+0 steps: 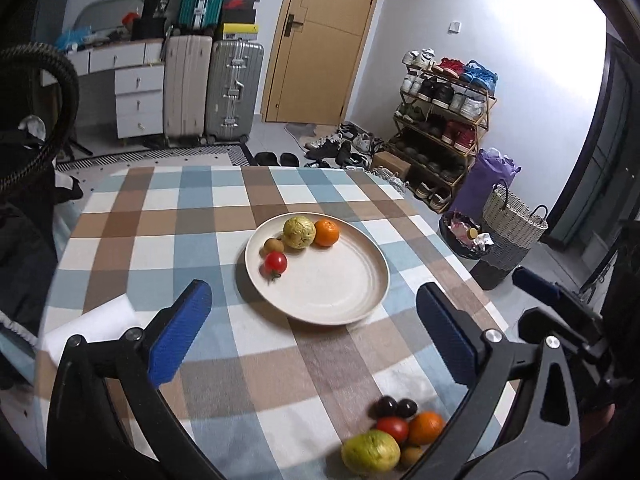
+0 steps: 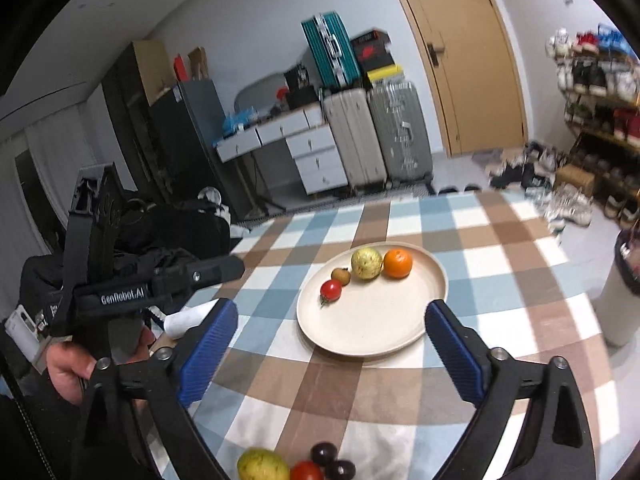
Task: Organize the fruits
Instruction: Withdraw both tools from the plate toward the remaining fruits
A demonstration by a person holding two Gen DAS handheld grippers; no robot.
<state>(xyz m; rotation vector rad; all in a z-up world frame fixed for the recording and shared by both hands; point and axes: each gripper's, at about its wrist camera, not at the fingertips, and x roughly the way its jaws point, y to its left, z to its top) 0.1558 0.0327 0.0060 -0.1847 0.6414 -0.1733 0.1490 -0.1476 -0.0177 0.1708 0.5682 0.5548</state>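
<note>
A cream plate (image 1: 332, 284) (image 2: 372, 320) sits mid-table holding a yellow-green guava (image 1: 299, 232) (image 2: 366, 263), an orange (image 1: 326, 233) (image 2: 397, 263), a small brown fruit (image 1: 273, 246) (image 2: 341, 276) and a red tomato (image 1: 275, 264) (image 2: 331, 290). At the near edge lies a loose pile: a guava (image 1: 370, 451) (image 2: 262, 465), a tomato (image 1: 392, 428) (image 2: 306, 471), an orange (image 1: 426, 427), two dark plums (image 1: 396, 407) (image 2: 324, 453). My left gripper (image 1: 314, 292) and right gripper (image 2: 331, 306) both hover open and empty above the table, short of the plate.
The checked tablecloth (image 1: 180, 216) covers the table; a white folded cloth (image 1: 100, 320) lies at its left edge. A hand (image 2: 72, 368) holds the other gripper at the left. Behind stand suitcases (image 1: 232, 88), a shoe rack (image 1: 444, 120) and a woven basket (image 1: 508, 232).
</note>
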